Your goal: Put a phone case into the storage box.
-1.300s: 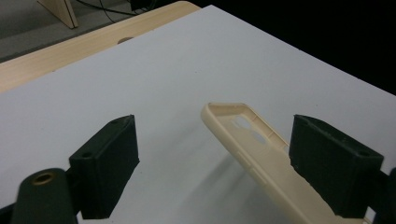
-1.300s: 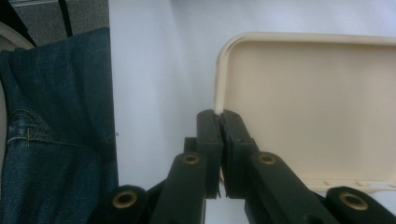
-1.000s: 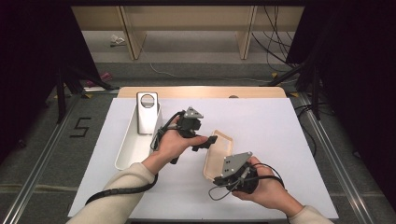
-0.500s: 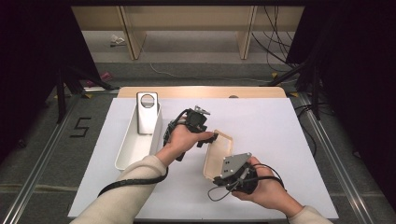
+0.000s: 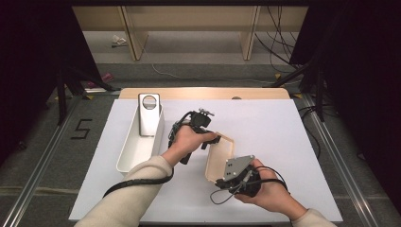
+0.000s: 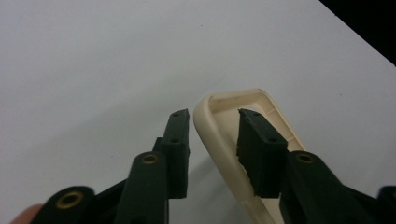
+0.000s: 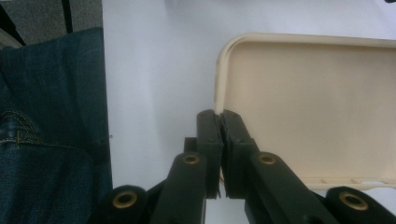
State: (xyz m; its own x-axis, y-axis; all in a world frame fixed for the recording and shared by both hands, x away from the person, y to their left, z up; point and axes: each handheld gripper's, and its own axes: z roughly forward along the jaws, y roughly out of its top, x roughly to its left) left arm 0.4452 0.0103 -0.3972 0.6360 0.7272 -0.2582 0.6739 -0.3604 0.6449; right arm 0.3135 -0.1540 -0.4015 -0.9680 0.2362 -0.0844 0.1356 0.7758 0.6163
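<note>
One white bin (image 5: 135, 153) stands at left, one grey stand (image 5: 149, 115) upright in it. The left gripper (image 5: 211, 138) straddles the far rim of one cream tray (image 5: 221, 153), jaws closing, not yet pressing. The tray's long axis runs near-to-far. The right gripper (image 5: 223, 178) pinches its near rim, which is partly hidden.

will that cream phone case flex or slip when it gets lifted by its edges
The cream phone case is a thin open shell, so probably light and bendy. The right tool pinches just one rim, so it may twist. The left tool straddles the other rim, which should steady it.
</note>
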